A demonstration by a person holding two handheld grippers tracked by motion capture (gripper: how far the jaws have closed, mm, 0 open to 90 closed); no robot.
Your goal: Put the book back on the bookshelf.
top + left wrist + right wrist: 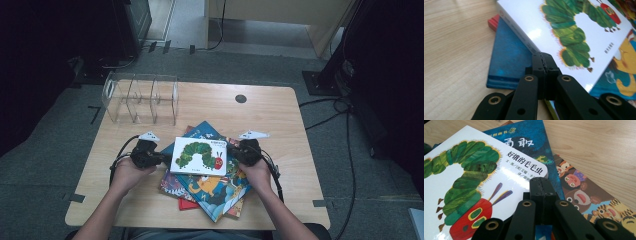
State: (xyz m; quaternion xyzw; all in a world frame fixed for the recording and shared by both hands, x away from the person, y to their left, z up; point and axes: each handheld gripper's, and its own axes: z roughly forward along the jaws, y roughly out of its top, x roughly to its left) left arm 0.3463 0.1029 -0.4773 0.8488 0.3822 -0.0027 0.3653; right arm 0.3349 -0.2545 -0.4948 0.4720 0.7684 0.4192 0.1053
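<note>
The left gripper (544, 65) has its fingers pressed together at the left edge of the white caterpillar book (579, 32); from the left gripper view the tips look closed on that edge, though I can't make out whether cover lies between them. The right gripper (541, 187) mirrors it on the other side, its fingers drawn tight together at the book's right edge, just below the printed title, and again the pinch itself is hidden by the tips.

From the high view the left gripper (150, 154) and the right gripper (245, 151) flank the caterpillar book (199, 155), one at each short side, with the person's hands wrapped round the handles and forearms coming in from the near edge. The book sits on top of a loose pile, its green caterpillar and red head facing up.

Directly beneath it lies a dark blue book (534, 147), fanned out so its corner pokes toward the far side. A book with tigers and cartoon faces (596, 202) shows under that on the right, and a red book (493, 22) peeks out at the pile's edge.

The pile rests near the middle of the wooden tabletop (280, 125). Well apart, at the far left corner, stands a clear acrylic rack (141, 97) with upright dividers.
</note>
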